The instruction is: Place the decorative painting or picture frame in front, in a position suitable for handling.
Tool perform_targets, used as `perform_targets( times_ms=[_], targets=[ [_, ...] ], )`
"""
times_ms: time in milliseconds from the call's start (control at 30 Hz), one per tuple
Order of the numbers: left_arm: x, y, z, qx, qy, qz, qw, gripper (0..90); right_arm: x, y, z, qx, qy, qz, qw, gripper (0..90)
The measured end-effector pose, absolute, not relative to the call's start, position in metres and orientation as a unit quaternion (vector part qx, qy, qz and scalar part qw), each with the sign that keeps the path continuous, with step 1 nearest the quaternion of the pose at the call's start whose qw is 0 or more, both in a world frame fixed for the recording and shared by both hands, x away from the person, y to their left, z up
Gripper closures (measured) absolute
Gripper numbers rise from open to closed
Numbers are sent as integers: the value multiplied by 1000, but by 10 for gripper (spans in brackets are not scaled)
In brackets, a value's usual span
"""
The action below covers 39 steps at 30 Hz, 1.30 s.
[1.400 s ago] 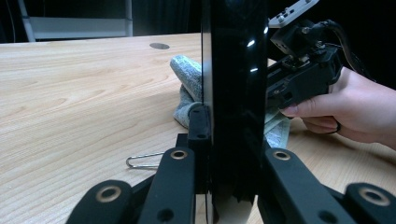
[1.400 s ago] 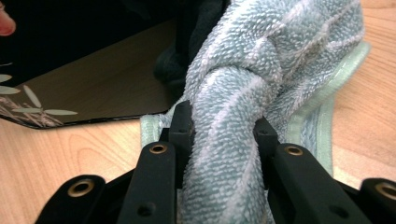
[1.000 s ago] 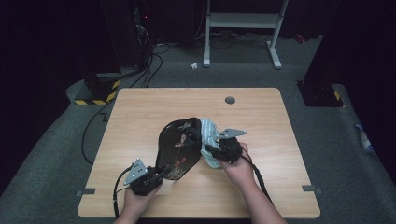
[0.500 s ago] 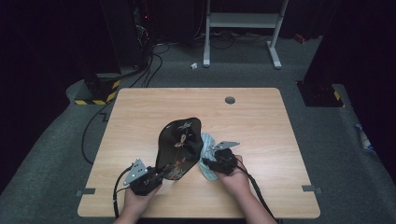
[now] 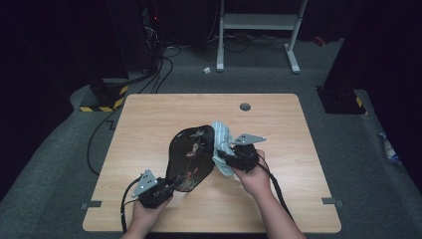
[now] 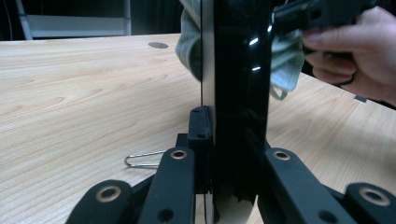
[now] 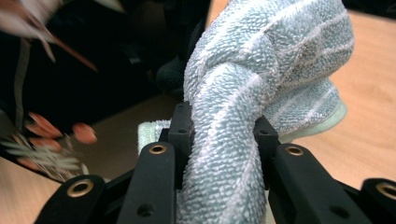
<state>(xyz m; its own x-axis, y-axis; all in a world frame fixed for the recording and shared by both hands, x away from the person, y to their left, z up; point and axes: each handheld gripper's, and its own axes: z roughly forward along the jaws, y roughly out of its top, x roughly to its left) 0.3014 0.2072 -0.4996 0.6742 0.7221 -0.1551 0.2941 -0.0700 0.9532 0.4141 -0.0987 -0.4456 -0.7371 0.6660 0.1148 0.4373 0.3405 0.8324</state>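
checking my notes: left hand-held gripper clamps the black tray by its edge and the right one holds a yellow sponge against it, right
Not quite: the right hand-held gripper holds a light blue-green striped cloth, not a yellow sponge, as the right gripper view shows. The rest stands: the left hand-held gripper clamps the black tray by its edge, and the cloth rests against it.

A wire clip (image 6: pixel 142 159) lies on the table (image 5: pixel 149 119).

Wooden table (image 5: pixel 149 124), left claw (image 5: pixel 171 186) gripping black floral tray (image 5: pixel 191 154), right claw (image 5: pixel 223 156) pressing pale-blue cloth (image 5: pixel 221 139) against it
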Motion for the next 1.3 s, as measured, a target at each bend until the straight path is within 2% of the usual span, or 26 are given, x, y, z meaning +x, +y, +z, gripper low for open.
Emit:
perform_targets(
  times_ms=[133,367,467,667,1000,1167,1300],
  targets=[
    [301,207,-500,708,359,183,580,797,415,-96,-456,347,816,447,113,693],
    [302,207,-500,708,360,183,579,795,413,-95,-508,374,832,405,57,693],
    [302,207,-500,708,359,183,579,795,408,-92,-518,374,833,403,58,693],
    [302,207,-500,708,361,182,580,793,410,-93,-504,367,833,407,72,692],
    [302,207,-500,708,360,180,580,796,408,-93,-442,329,814,465,116,692],
    [302,207,-500,708,361,180,579,796,409,-93,-456,338,818,452,107,692],
    [302,207,-500,709,360,181,579,794,411,-95,-488,358,828,425,79,692]
  ],
)
